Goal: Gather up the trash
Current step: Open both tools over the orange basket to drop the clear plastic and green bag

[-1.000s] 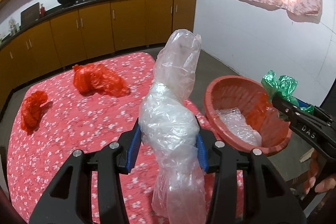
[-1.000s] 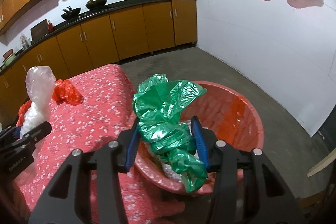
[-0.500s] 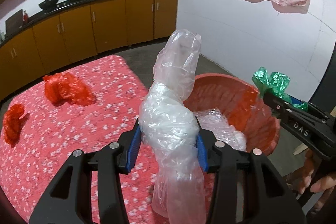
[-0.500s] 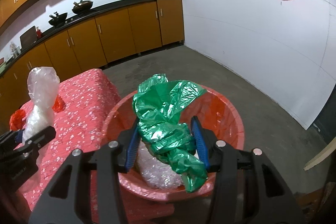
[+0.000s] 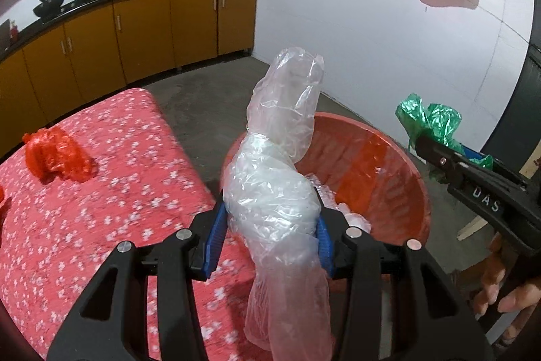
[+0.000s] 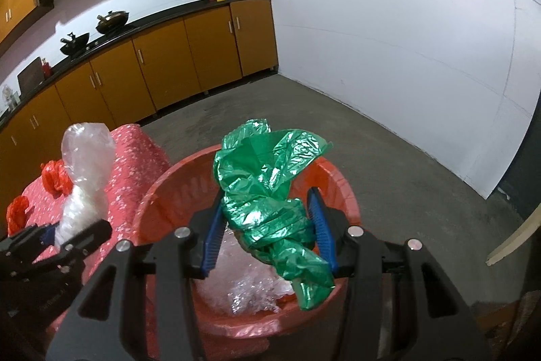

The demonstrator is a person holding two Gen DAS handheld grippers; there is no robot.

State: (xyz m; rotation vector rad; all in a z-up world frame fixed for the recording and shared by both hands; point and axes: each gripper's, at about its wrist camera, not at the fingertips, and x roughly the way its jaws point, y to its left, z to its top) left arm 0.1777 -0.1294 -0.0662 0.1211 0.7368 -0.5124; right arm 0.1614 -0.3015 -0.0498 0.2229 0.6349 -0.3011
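On the floral red tablecloth at the left, two crumpled red plastic bags wait, well apart from the tub. The left gripper has its blue pads clamped on a twisted clear plastic bag, held near the red plastic tub's near rim. The right gripper pinches a crumpled green plastic bag over the tub's middle, above clear wrap already inside. Judged best: carry each bundle past the rim before letting go, so trailing tails fall inside.
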